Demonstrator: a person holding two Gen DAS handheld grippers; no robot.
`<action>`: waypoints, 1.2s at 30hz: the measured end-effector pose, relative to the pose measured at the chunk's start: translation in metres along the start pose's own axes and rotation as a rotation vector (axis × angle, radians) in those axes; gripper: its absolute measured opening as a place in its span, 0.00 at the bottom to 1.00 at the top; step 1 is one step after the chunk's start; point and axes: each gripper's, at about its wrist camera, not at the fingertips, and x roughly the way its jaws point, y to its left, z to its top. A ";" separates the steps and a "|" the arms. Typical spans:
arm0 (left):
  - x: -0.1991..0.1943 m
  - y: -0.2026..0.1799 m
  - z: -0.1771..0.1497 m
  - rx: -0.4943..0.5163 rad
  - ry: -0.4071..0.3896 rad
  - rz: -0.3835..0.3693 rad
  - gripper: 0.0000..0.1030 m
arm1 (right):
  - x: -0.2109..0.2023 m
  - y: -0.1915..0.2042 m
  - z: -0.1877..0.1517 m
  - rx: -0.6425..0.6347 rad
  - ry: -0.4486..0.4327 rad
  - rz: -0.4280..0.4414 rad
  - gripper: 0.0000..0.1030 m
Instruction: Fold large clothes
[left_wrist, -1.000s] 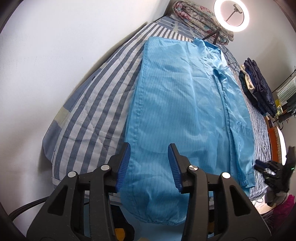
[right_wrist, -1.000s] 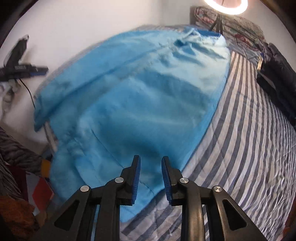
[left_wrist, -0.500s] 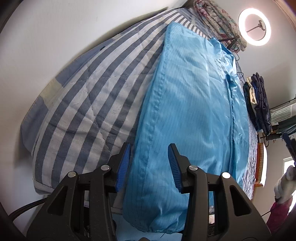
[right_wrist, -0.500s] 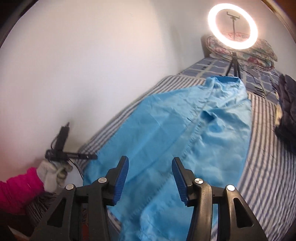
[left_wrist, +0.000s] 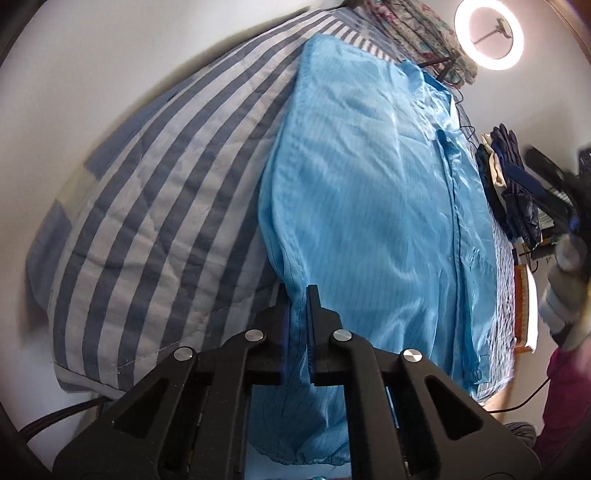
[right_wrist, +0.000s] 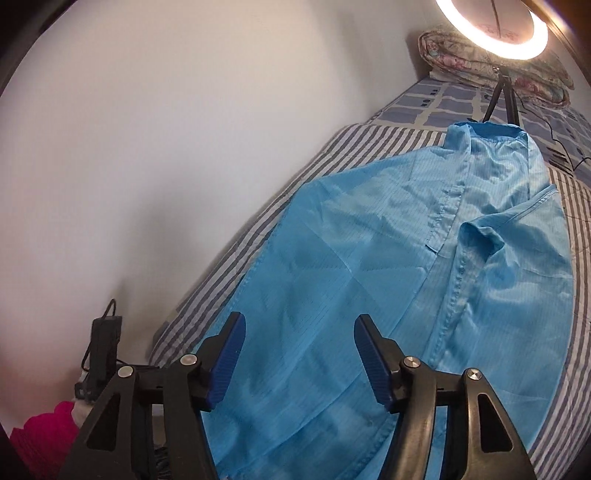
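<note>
A large light-blue shirt lies lengthwise on the striped bed, collar at the far end, hem hanging over the near edge. My left gripper is shut on the shirt's left side seam near the hem, with the cloth pinched between its blue pads. In the right wrist view the same blue shirt spreads below my right gripper, whose jaws are opening above the cloth with nothing between them. The right gripper also shows blurred at the right edge of the left wrist view, held by a gloved hand.
The striped quilt covers the bed beside a white wall. A ring light on a tripod stands at the bed's far end by folded floral bedding. Dark clothes are piled at the right. A pink sleeve shows low left.
My left gripper sank onto the shirt's left seam and shut on it. My right gripper let go near the hem, lifted and swung left over the shirt, its jaws widening.
</note>
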 end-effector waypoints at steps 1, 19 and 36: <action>-0.002 -0.004 0.000 0.015 -0.006 0.002 0.04 | 0.008 0.002 0.003 0.007 0.008 -0.002 0.63; -0.027 -0.042 -0.002 0.143 -0.083 -0.009 0.02 | 0.156 0.084 0.064 -0.013 0.111 -0.103 0.66; -0.030 -0.095 -0.013 0.258 -0.121 0.008 0.02 | 0.181 0.083 0.042 -0.053 0.204 -0.233 0.00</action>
